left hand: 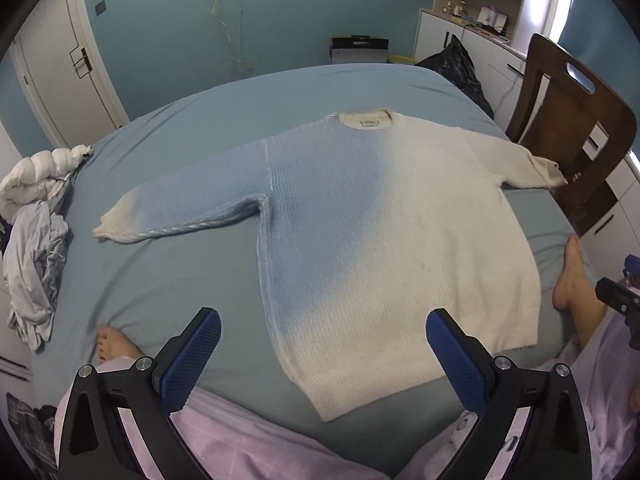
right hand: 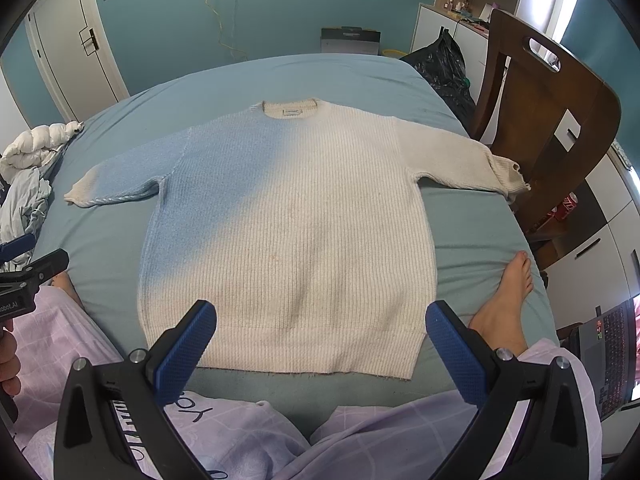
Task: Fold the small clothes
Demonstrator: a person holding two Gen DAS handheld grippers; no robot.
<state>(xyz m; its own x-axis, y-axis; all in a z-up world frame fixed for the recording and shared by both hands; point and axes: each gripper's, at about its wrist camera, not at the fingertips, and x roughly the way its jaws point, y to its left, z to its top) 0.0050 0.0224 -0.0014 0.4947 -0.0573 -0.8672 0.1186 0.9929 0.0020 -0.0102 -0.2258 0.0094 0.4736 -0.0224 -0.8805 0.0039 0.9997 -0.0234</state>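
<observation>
A knit sweater, blue on its left and cream on its right [left hand: 360, 232], lies flat on the bed with both sleeves spread out, collar far from me. It also shows in the right wrist view [right hand: 288, 232]. My left gripper [left hand: 324, 344] is open and empty, held above the sweater's near hem. My right gripper [right hand: 320, 336] is open and empty, also above the near hem. Neither touches the sweater. The right sleeve cuff [right hand: 508, 176] hangs at the bed's right edge.
The blue bed sheet [left hand: 168, 280] bears the sweater. A pile of white and grey clothes [left hand: 32, 216] lies at the left edge. A wooden chair [right hand: 548, 120] stands on the right. The person's bare feet [right hand: 508, 296] and lilac-clad legs are near me. A laptop [right hand: 612, 352] sits far right.
</observation>
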